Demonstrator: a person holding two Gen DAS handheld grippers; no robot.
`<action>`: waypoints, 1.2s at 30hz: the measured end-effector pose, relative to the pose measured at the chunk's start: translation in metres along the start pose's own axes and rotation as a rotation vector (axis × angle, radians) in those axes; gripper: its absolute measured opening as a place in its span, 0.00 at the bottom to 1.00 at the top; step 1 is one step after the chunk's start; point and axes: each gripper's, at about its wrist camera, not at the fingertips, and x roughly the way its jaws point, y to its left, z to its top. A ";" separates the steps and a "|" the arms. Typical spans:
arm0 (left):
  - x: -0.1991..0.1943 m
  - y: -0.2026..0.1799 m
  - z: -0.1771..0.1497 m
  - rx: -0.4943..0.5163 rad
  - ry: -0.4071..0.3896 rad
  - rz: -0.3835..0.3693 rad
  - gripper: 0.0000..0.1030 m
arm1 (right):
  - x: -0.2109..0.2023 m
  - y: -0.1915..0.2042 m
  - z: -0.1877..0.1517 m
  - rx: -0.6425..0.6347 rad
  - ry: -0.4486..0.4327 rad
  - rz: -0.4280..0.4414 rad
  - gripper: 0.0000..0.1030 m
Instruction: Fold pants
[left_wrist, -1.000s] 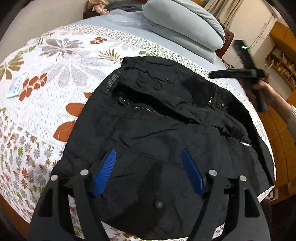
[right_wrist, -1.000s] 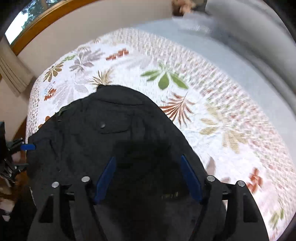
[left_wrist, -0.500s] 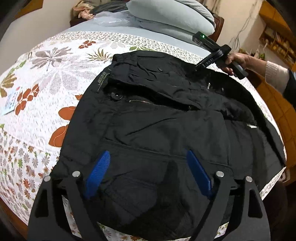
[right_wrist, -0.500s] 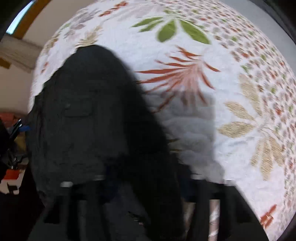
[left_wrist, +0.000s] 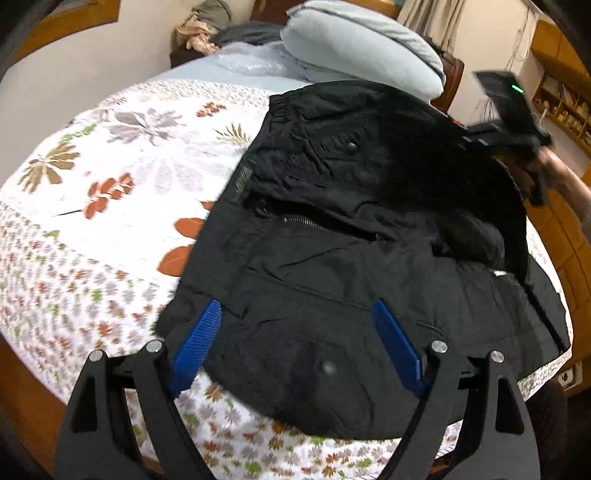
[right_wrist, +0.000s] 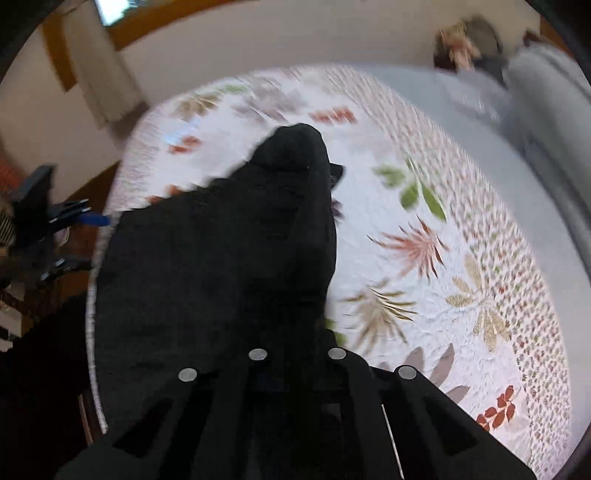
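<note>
The black pants (left_wrist: 332, 266) lie across the near side of the bed, waist toward the pillows, on the leaf-patterned bedspread (left_wrist: 110, 192). One side edge is lifted off the bed: the right gripper (right_wrist: 295, 369) has its jaws together, clamped on that cloth. The left gripper (left_wrist: 295, 339) hovers over the near end, jaws wide apart, nothing between them. The fold looks barely begun; the raised side is not yet laid across.

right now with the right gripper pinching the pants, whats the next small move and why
Probably carry the lifted edge across toward the waistband side. The right gripper is shut on the black pants, part of which stands raised off the bedspread, while the left gripper hangs open and empty above the near edge.
</note>
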 end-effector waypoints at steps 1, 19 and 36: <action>-0.008 0.001 0.000 -0.005 -0.014 0.004 0.82 | -0.006 0.021 -0.001 -0.023 -0.020 0.002 0.04; -0.030 -0.055 0.024 0.059 -0.139 -0.090 0.86 | 0.053 0.212 -0.094 -0.151 0.011 -0.028 0.05; 0.085 -0.075 -0.008 0.242 0.095 0.079 0.87 | -0.068 0.180 -0.193 0.358 -0.211 -0.006 0.51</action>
